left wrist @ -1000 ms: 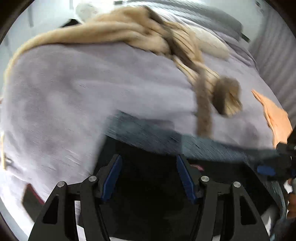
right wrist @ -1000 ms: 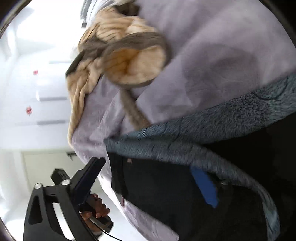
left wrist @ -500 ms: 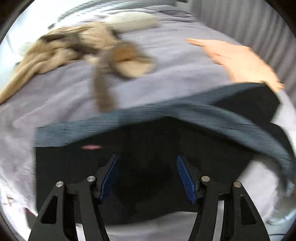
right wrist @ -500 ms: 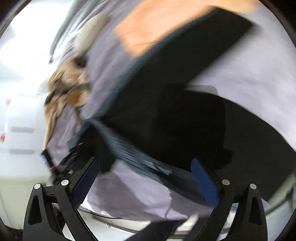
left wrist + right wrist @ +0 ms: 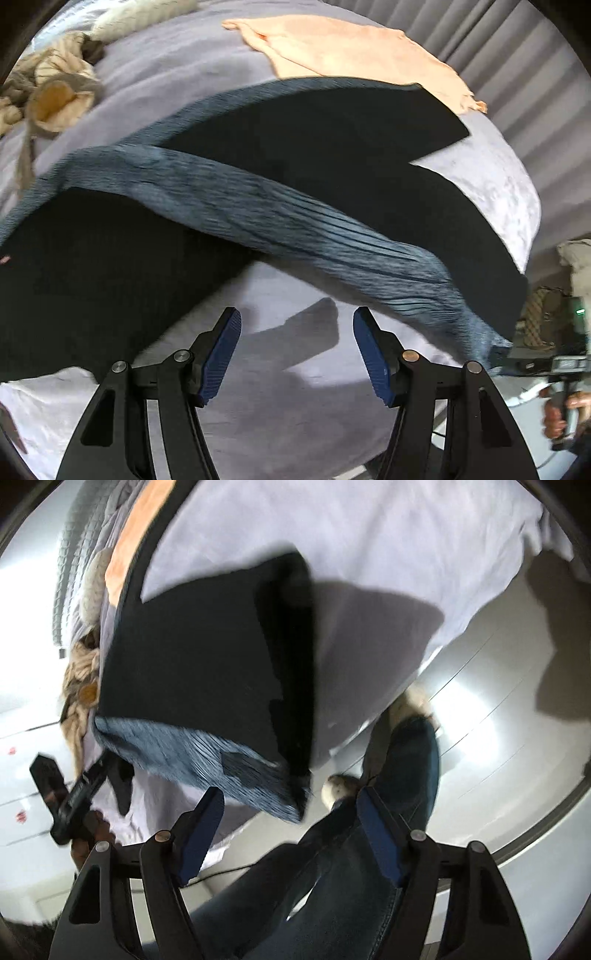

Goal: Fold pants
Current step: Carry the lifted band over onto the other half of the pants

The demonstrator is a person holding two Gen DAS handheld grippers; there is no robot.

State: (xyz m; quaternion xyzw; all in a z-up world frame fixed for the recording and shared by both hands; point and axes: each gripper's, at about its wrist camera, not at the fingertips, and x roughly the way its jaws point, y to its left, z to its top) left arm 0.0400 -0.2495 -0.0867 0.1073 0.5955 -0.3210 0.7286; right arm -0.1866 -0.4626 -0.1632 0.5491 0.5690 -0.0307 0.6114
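Over bed (image 5: 498, 184), left tool (image 5: 297, 354) tilted steeply down, released; right tool (image 5: 291, 834) just narrowing, empty, beside pants (image 5: 192, 657)

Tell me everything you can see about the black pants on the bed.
The black pants lie spread across the lavender bedcover, dark matte fabric with a wide blue-grey ribbed waistband. The waistband runs as a twisted diagonal band towards the bed's near edge, one corner hanging over it. The two legs stretch away, the far one overlapping a peach cloth. In both wrist views neither gripper touches them; both sets of jaws stand empty.
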